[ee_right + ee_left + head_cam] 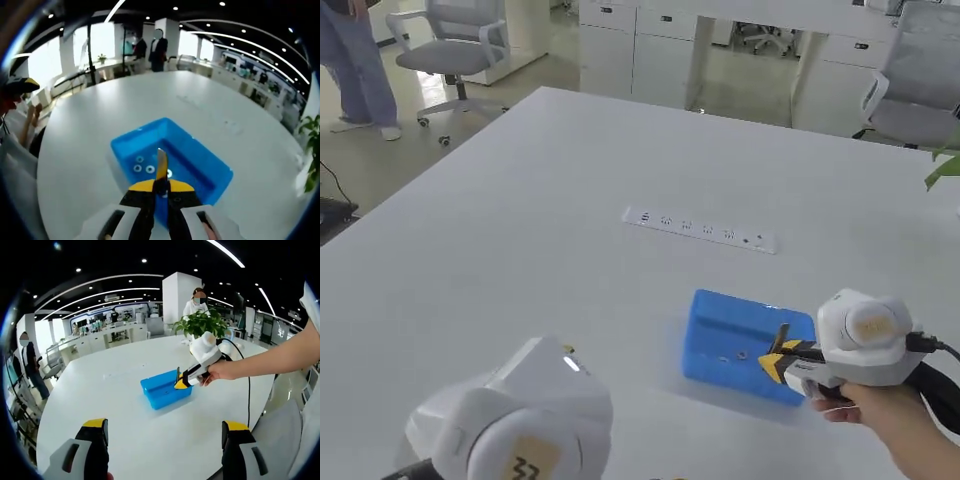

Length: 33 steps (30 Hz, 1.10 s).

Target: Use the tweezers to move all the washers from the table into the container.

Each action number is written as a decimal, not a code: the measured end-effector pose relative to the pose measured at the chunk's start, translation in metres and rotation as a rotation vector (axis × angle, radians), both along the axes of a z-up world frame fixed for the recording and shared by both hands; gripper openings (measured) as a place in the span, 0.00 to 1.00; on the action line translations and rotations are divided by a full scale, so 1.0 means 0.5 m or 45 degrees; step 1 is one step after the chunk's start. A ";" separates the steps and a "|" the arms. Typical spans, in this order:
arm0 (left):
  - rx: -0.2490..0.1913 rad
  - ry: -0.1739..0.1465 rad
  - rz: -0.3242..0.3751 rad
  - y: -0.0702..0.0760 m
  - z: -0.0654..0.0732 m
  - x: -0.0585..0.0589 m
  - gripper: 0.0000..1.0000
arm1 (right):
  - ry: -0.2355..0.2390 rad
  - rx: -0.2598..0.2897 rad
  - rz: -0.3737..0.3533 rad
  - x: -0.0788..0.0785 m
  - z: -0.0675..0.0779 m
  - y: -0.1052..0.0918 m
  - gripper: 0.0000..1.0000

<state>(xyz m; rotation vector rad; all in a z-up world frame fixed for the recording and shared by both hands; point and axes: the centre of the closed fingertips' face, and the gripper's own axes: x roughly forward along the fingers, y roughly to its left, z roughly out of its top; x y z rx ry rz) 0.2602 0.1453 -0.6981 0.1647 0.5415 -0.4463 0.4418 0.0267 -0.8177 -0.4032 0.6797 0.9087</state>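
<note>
Several small pale ring-shaped washers [150,169] lie inside the blue container [200,162], which sits on the white worktop [90,125]; the right gripper [156,188] is clamped on gold tweezers [161,162] poised above them, and the left gripper [164,429] hangs wide apart

Overall light: you're working in a bright, evenly lit room, and the white table [520,250] shows no blown-out patches.
Source: ceiling spots and strip lights [145,261] overhead, plus daylight through the windows [100,42] at the far left of the right gripper view.
Shadows: soft and faint, with a pale one around the blue container [720,330].
Focus: your left gripper [520,410] looks slightly soft, near in the head view. The tweezers [161,165] blur close to the lens.
Distortion: both gripper views bend the table's edge and the ceiling lines into curves.
</note>
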 end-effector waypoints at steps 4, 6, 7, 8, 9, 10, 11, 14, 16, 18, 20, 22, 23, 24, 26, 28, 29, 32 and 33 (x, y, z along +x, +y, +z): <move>0.016 -0.003 -0.004 0.000 0.002 -0.003 0.96 | 0.015 0.013 -0.005 0.010 -0.001 0.004 0.04; 0.016 -0.008 -0.002 0.001 0.004 -0.003 0.96 | 0.016 0.010 0.002 0.013 -0.001 0.010 0.04; 0.017 -0.007 -0.001 0.001 0.005 -0.004 0.96 | 0.018 0.008 0.004 0.015 -0.002 0.011 0.04; 0.022 -0.007 0.001 0.003 0.005 -0.004 0.96 | 0.019 0.001 0.010 0.015 -0.002 0.014 0.04; 0.026 -0.009 0.003 0.004 0.005 -0.005 0.96 | 0.018 -0.003 0.014 0.011 0.000 0.017 0.04; 0.027 -0.013 0.008 0.005 0.006 -0.005 0.96 | 0.021 -0.006 0.018 0.008 0.002 0.019 0.04; 0.023 -0.010 0.009 0.005 0.006 -0.005 0.96 | 0.023 -0.009 0.019 0.005 0.003 0.019 0.04; 0.007 -0.009 0.002 0.000 0.010 -0.003 0.95 | 0.023 0.014 0.000 0.011 0.013 0.017 0.04; 0.015 -0.022 -0.016 -0.005 0.017 0.000 0.93 | 0.013 0.069 -0.039 0.013 0.035 0.018 0.05; 0.014 -0.031 -0.027 -0.010 0.023 0.003 0.89 | -0.008 0.112 -0.064 0.012 0.062 0.014 0.05; -0.023 -0.030 -0.067 -0.025 0.029 0.006 0.83 | -0.034 0.140 -0.081 0.008 0.086 0.004 0.05; -0.036 -0.057 -0.105 -0.038 0.044 0.013 0.77 | -0.068 0.158 -0.086 -0.005 0.112 -0.005 0.05; -0.035 -0.074 -0.146 -0.047 0.051 0.015 0.71 | -0.089 0.157 -0.076 -0.016 0.124 -0.006 0.05; -0.032 -0.084 -0.201 -0.061 0.058 0.016 0.66 | -0.110 0.153 -0.060 -0.029 0.138 -0.009 0.05; -0.008 -0.077 -0.282 -0.080 0.059 0.020 0.55 | -0.155 0.148 -0.045 -0.052 0.162 -0.014 0.05; 0.012 -0.063 -0.333 -0.094 0.053 0.026 0.50 | -0.180 0.140 -0.034 -0.079 0.178 -0.018 0.04; 0.015 -0.074 -0.380 -0.107 0.054 0.031 0.46 | -0.186 0.137 -0.034 -0.084 0.181 -0.019 0.04; -0.051 -0.068 -0.415 -0.130 0.057 0.046 0.37 | -0.212 0.114 -0.003 -0.134 0.191 -0.017 0.04; -0.069 -0.057 -0.426 -0.137 0.058 0.051 0.34 | -0.229 0.087 0.012 -0.146 0.191 -0.018 0.04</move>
